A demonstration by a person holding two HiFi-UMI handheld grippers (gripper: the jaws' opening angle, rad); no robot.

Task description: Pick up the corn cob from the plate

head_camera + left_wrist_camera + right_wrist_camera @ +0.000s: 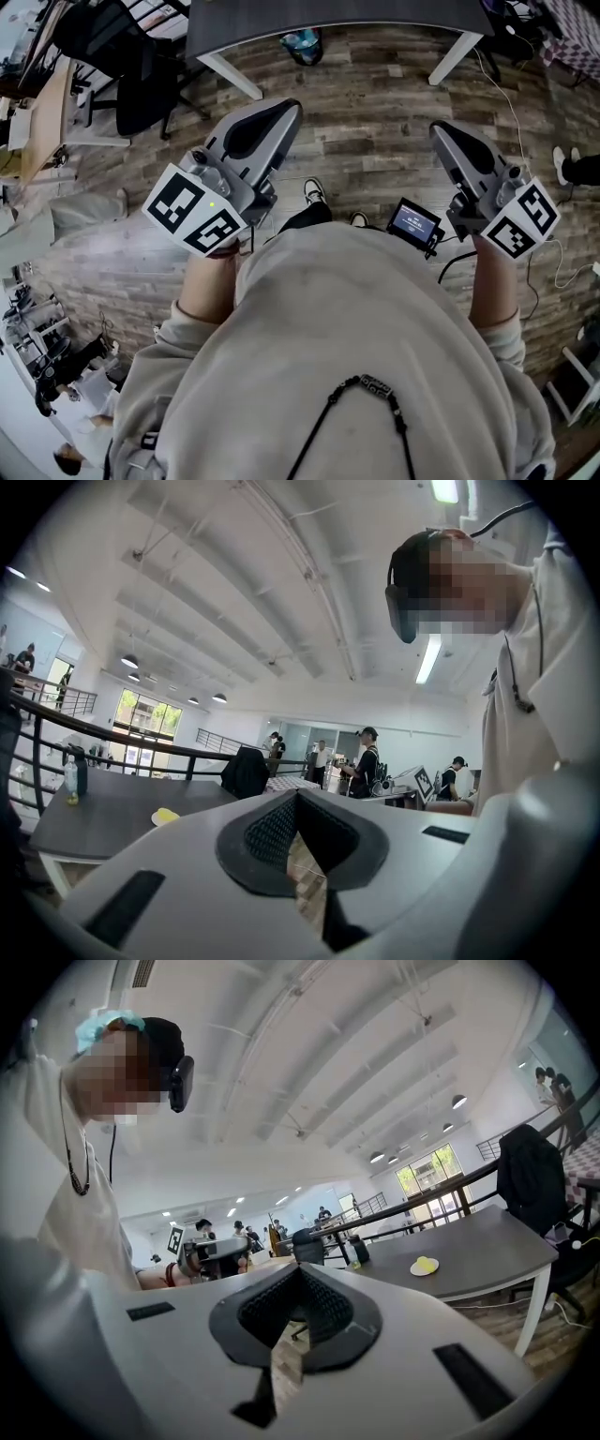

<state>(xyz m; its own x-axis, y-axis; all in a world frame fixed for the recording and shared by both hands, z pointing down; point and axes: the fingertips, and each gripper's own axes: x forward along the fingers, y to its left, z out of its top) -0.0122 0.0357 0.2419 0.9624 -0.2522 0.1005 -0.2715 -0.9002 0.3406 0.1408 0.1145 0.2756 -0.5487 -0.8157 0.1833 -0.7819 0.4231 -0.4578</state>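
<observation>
The yellow corn cob lies on a small white plate on a dark grey table, far ahead and to the right in the right gripper view. In the left gripper view the corn cob on its plate shows at the table's near left part. My left gripper is shut with nothing between its pads. My right gripper is shut and empty as well. In the head view both grippers, left and right, are held out level over the wooden floor, short of the table.
A bottle stands at the table's far left, and a dark bottle shows beyond the plate. A chair with a black jacket stands at the table's end. An office chair and a teal object are near the table legs. Several people stand behind.
</observation>
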